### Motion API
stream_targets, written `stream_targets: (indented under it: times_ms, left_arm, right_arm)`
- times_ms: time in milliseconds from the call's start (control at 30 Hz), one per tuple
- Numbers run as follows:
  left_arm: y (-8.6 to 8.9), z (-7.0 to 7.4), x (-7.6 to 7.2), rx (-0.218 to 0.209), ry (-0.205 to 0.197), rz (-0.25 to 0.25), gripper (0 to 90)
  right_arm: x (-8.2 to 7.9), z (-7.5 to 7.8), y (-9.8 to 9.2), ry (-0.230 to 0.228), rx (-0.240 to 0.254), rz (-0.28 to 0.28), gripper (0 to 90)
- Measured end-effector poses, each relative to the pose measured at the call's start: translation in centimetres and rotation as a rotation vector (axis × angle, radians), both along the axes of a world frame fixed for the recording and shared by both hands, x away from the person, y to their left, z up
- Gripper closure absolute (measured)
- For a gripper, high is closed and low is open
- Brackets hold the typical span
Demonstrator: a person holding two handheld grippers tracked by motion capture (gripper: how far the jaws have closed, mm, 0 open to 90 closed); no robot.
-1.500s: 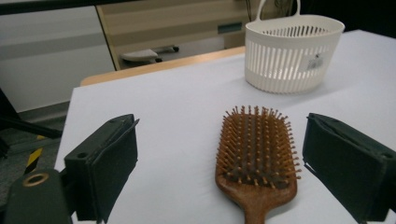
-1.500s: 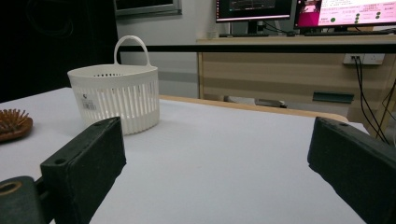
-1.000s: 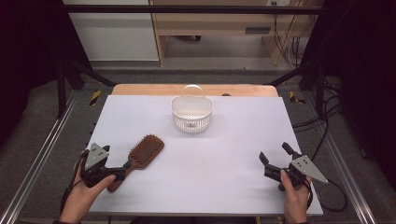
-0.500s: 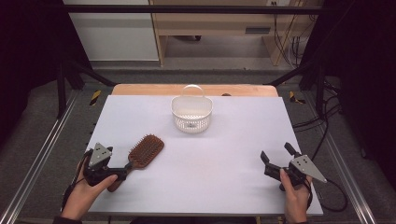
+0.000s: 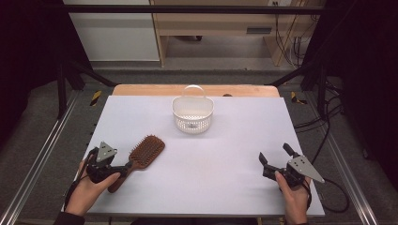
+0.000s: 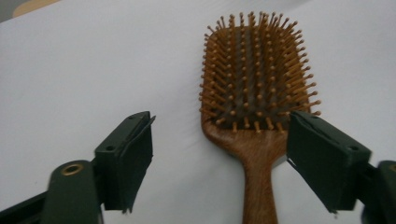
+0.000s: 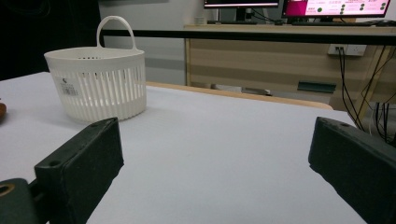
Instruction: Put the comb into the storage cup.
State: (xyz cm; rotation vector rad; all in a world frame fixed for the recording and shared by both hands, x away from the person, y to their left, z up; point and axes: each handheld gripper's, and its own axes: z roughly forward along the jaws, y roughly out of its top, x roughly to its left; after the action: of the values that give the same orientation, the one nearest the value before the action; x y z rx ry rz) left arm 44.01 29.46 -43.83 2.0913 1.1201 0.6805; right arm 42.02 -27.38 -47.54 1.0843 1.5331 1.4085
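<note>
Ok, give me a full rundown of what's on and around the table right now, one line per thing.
brush: one, brown wood, bristles up, near left of table, handle between the left jaws
basket: one, white, slotted, handle upright, far middle of table
table: one, white top, wooden strip at far edge
desk: one, light wood, behind the table, monitors on it
cables: several, black, floor at right
left hand-held gripper: one, black, jaws either side of the brush handle, just been closing, pads not yet pressing
right hand-held gripper: one, black, jaws wide apart, nothing between, near right of table
hands: two, one on each gripper, at near edge
</note>
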Motion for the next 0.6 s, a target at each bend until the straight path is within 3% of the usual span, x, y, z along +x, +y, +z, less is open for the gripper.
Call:
stream_targets:
  times_ms: [200,367,600]
  left_arm:
    - [0.5,-0.2,0.1,0.034,0.030,0.007,51.8]
    - [0.8,-0.6,0.3,0.077,0.082,0.001,72.9]
    - [1.2,-0.8,0.4,0.078,0.141,-0.017,87.8]
  right_arm:
    - [0.0,0.0,-0.2,-0.002,0.021,-0.008,3.6]
    - [0.0,-0.1,-0.2,0.004,0.012,-0.004,3.7]
    - [0.0,0.0,-0.2,0.004,0.021,-0.003,3.8]
